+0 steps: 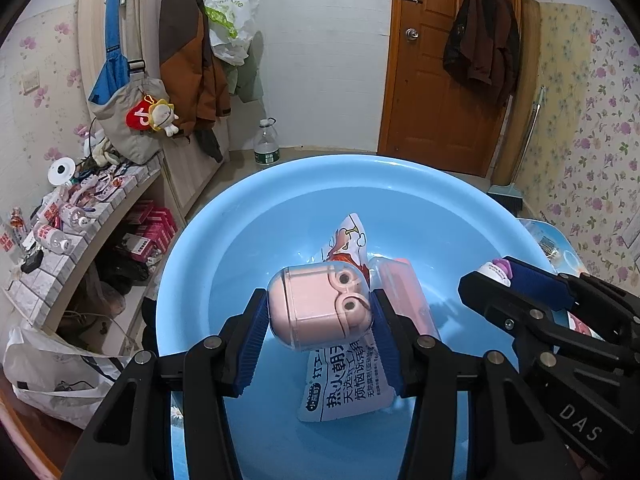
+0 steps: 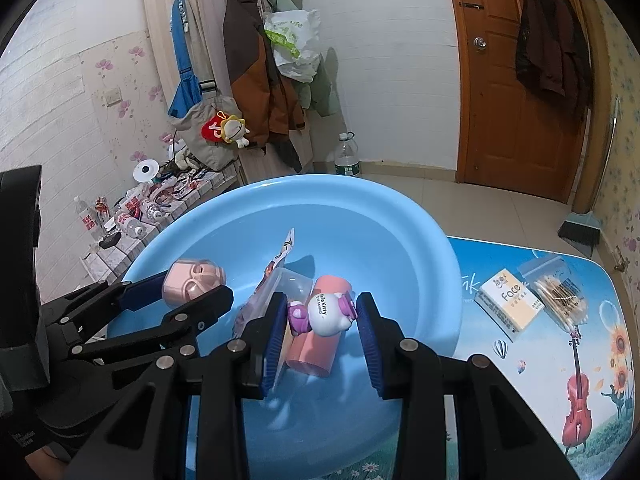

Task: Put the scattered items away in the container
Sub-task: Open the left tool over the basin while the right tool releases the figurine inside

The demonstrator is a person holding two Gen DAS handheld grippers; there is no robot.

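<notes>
Both toys are already hanging over the blue basin [image 1: 224, 240]. The left hand-held gripper [image 1: 320, 320] is clamped on the pink capsule toy [image 1: 316, 308], and the right hand-held gripper [image 2: 322, 320] pinches the Hello Kitty figure [image 2: 328, 312]. Basin floor sits straight below each, so it looks like just letting go. A tissue pack [image 2: 510, 300] waits on the tabletop [image 2: 560, 360], nearer the right hand.

A lived-in room of a home: coats [image 1: 192, 52] and a shoulder bag [image 1: 124, 116] hang along the wall, floral wallpaper [image 1: 592, 128] flanks a wooden door [image 1: 432, 80], a broom [image 2: 580, 228] leans in the corner, and a cluttered low shelf [image 1: 76, 248] holds bottles and small packets.
</notes>
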